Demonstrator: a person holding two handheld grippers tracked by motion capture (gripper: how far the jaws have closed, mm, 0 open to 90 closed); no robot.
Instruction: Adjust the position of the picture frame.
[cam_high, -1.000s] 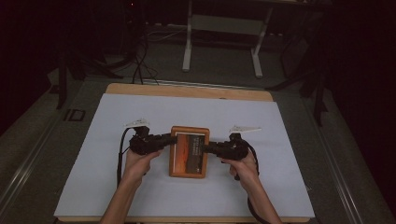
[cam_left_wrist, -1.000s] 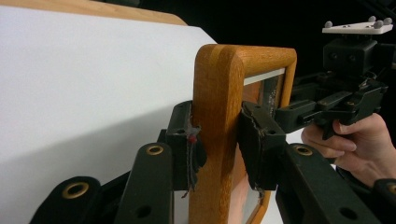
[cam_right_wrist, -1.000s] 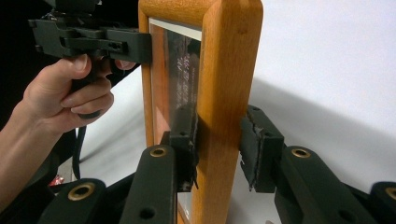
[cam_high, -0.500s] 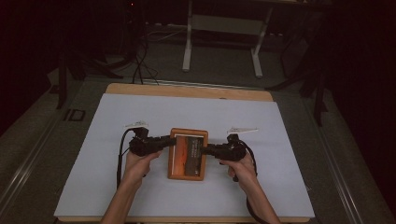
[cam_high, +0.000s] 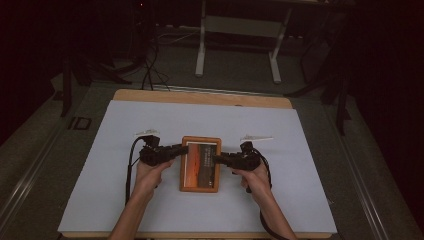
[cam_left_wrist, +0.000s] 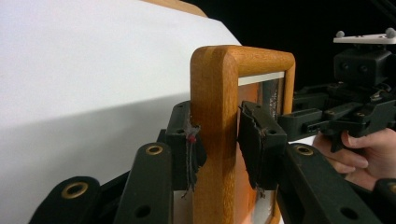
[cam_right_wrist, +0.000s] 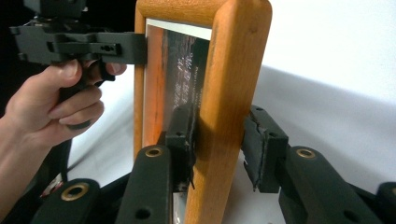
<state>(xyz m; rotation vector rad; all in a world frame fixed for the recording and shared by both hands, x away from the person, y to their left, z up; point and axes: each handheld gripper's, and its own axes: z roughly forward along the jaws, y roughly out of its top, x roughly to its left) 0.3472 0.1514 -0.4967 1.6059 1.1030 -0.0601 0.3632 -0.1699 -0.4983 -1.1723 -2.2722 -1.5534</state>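
A wooden picture frame (cam_high: 200, 165) holding an orange print lies level at the middle of the white sheet. My left gripper (cam_high: 184, 149) is shut on its left rail, and in the left gripper view both pads press the wood (cam_left_wrist: 215, 93) between the jaws of the left gripper (cam_left_wrist: 217, 140). My right gripper (cam_high: 217, 160) reaches in over the right rail (cam_right_wrist: 233, 70). Its jaws have just been opening. The rail stays between the jaws of the right gripper (cam_right_wrist: 217, 140), with one pad (cam_right_wrist: 259, 144) a sliver off the wood. A person's hand holds each gripper.
The white sheet (cam_high: 150, 125) covers a wooden table whose bare far edge (cam_high: 200, 97) shows beyond it. On the dark floor behind stand the legs of a white stand (cam_high: 237, 55) and loose cables (cam_high: 150, 70). A cable trails from each gripper toward the near edge.
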